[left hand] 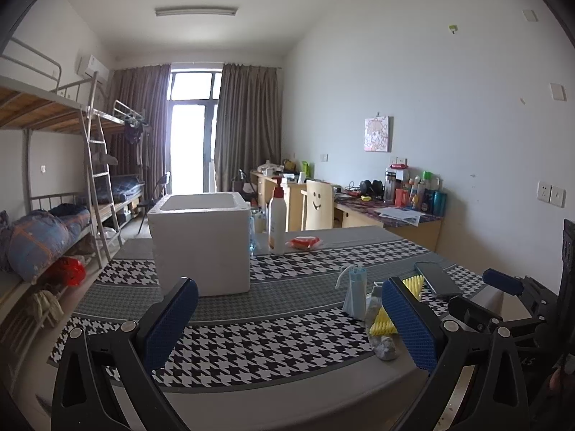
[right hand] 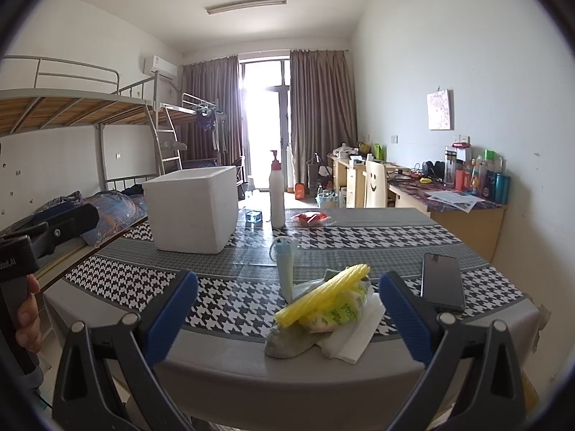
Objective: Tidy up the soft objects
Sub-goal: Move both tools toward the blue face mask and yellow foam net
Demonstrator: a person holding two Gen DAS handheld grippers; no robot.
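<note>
Both jaws wide, right gripper [right hand: 287, 309] faces yellow sponge [right hand: 323, 294] pile.

Both wrist cameras face the table [left hand: 287, 283] edge-on.

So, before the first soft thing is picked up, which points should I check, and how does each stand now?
1. Right tongs open, nothing held: ok.
2. Left tongs open, nothing held: ok.
3. White foam box open at the top: ok.
4. Box inside free: cannot tell.
5. Yellow sponge on top of the pile, reachable: ok.
6. Phone apart from the pile: ok.
</note>
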